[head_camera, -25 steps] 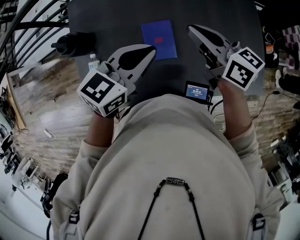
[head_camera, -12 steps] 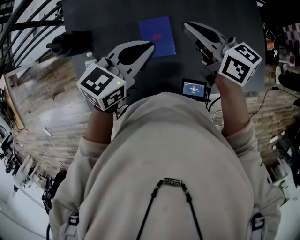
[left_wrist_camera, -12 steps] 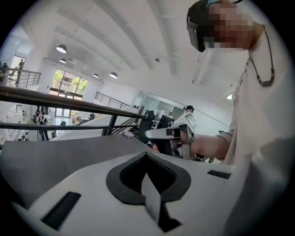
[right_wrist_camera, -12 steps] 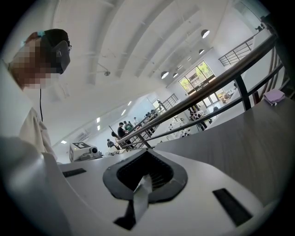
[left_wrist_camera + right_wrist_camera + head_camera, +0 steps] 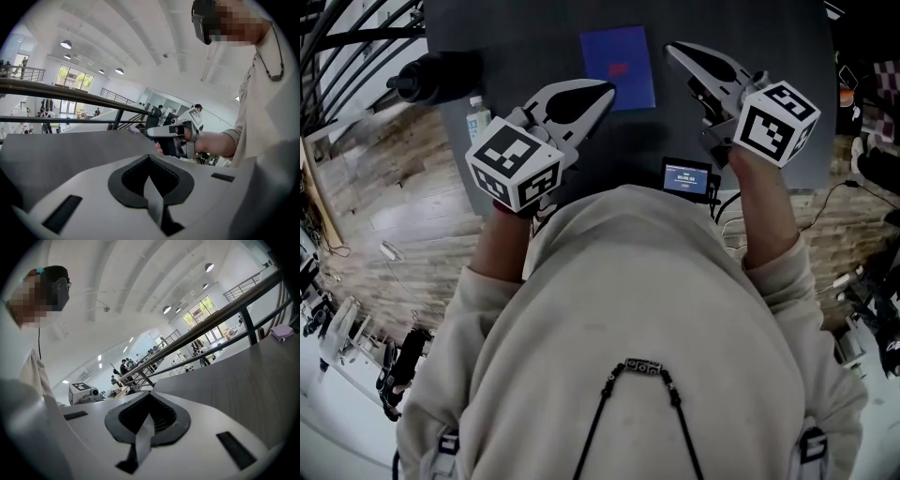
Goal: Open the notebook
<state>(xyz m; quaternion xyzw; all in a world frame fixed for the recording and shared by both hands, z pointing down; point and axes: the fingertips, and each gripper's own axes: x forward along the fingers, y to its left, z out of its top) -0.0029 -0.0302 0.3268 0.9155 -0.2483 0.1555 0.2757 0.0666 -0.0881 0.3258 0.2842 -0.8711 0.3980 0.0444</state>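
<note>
A closed blue notebook (image 5: 618, 66) with a small red mark on its cover lies flat on the dark grey table (image 5: 534, 37), seen in the head view. My left gripper (image 5: 607, 90) is shut and empty, its tip just short of the notebook's near left corner. Right of the notebook, my right gripper (image 5: 672, 50) is also shut and empty, a small gap away from its right edge. In the left gripper view the shut jaws of the left gripper (image 5: 149, 157) point over the table. The right gripper view shows the right gripper (image 5: 149, 394) closed the same way. The notebook is hidden in both gripper views.
A small device with a lit screen (image 5: 687, 176) sits at the table's near edge between my arms. A water bottle (image 5: 474, 118) and a black object (image 5: 439, 75) stand at the table's left side. Metal railings (image 5: 225, 315) run beyond the far edge.
Both grippers have sunk a little toward the table. The left one now sits slightly further right, nearer the notebook's corner. The notebook has not moved.
</note>
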